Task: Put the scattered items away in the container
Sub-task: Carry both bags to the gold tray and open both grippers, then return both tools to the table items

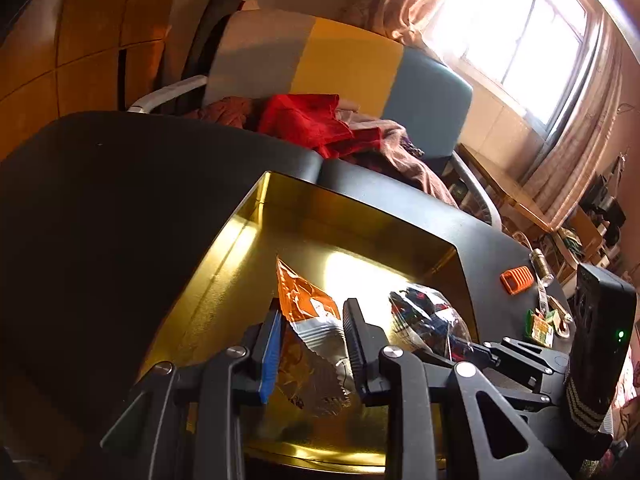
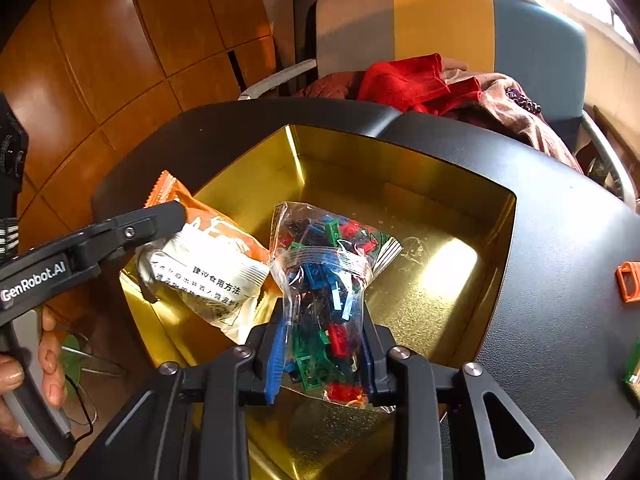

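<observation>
— On the black table: a shiny gold tin, open at the top.

— Inside the tin?

— Two bags, both over the gold floor, side by side and touching.

— First bag?

— An orange and white snack packet, with writing on the white part. Pinched in the left gripper. Blue pad on one side, black finger on the other, both pressed on the crinkly packet. Top edge of the packet sticking up past the fingers.

— And from the other camera?

— Left gripper coming in from the left side, over the tin's left wall. Holding the packet at its near end. A hand wrapped round the grey handle down low.

— Second bag?

— A clear bag of toy bricks, blue, red and green. Squeezed between the fingers of the right gripper. Closed tight on the bottom part of the bag. Bag standing up, top part leaning toward the back of the tin.

— Same bag in the left camera?

— Yes, the bag of toy bricks, just right of the packet.

— Still out on the table?

— A small orange clip, well to the right of the tin. Same orange clip in the left view, and a small green packet near it.

— Behind the table?

— A chair with grey, yellow and blue stripes. Red cloth piled on the seat.
</observation>
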A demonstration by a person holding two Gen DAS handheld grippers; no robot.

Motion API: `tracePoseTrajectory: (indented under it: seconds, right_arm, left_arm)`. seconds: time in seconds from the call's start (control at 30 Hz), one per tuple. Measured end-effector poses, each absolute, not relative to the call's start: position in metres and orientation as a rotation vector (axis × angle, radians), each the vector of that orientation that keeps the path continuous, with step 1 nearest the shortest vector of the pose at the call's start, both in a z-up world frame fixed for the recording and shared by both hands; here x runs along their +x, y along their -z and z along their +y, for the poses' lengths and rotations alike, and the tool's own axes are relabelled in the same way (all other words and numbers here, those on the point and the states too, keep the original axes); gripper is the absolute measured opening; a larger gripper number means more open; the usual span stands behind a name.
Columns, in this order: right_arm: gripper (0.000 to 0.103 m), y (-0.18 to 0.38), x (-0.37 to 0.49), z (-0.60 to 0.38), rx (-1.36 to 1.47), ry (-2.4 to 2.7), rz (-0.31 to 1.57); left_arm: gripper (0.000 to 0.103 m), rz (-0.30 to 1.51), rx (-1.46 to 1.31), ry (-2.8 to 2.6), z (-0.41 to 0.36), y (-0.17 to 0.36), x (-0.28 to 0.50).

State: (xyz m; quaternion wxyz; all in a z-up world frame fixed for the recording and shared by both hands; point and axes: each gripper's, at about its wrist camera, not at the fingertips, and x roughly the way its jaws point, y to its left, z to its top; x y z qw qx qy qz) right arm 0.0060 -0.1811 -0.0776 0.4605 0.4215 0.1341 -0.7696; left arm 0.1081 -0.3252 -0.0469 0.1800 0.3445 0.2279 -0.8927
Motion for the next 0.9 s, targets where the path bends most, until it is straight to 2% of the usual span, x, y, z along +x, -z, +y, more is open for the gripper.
tracePoseTrajectory:
  seconds: [0.03,0.07,0.1,0.3,0.4,0.5,0.57,0.6,0.63,0.7,0.9]
  right_arm:
    - [0.034,0.078,0.006,-0.181,1.041,1.891,0.327]
    - [0.042,0.078,0.006,-0.181,1.050,1.889,0.320]
    - [0.046,0.079,0.005,-0.181,1.058,1.887,0.314]
    - [0.050,0.079,0.009,-0.180,1.057,1.881,0.312]
    - [0.052,0.078,0.011,-0.179,1.068,1.855,0.297]
    - [0.061,0.074,0.016,-0.181,1.049,1.838,0.307]
    - [0.066,0.070,0.014,-0.180,1.072,1.801,0.247]
    - [0.067,0.067,0.010,-0.177,1.094,1.759,0.152]
    - [0.067,0.066,0.010,-0.178,1.090,1.761,0.156]
    - [0.066,0.063,0.020,-0.186,1.037,1.824,0.337]
    - [0.066,0.060,0.019,-0.173,1.043,1.827,0.260]
  left_arm:
    - [0.030,0.650,0.972,2.521,-0.327,0.047,0.109]
    - [0.030,0.651,0.971,2.512,-0.328,0.047,0.109]
    - [0.031,0.653,0.969,2.503,-0.330,0.047,0.110]
    - [0.032,0.660,0.965,2.457,-0.338,0.049,0.116]
    - [0.036,0.682,0.947,2.429,-0.343,0.048,0.122]
    - [0.037,0.690,0.935,2.428,-0.346,0.045,0.125]
    - [0.039,0.690,0.918,2.441,-0.345,0.041,0.127]
    - [0.039,0.690,0.908,2.444,-0.344,0.038,0.129]
    - [0.041,0.691,0.897,2.447,-0.343,0.035,0.130]
    - [0.041,0.698,0.887,2.462,-0.341,0.032,0.130]
    - [0.042,0.693,0.892,2.501,-0.332,0.025,0.125]
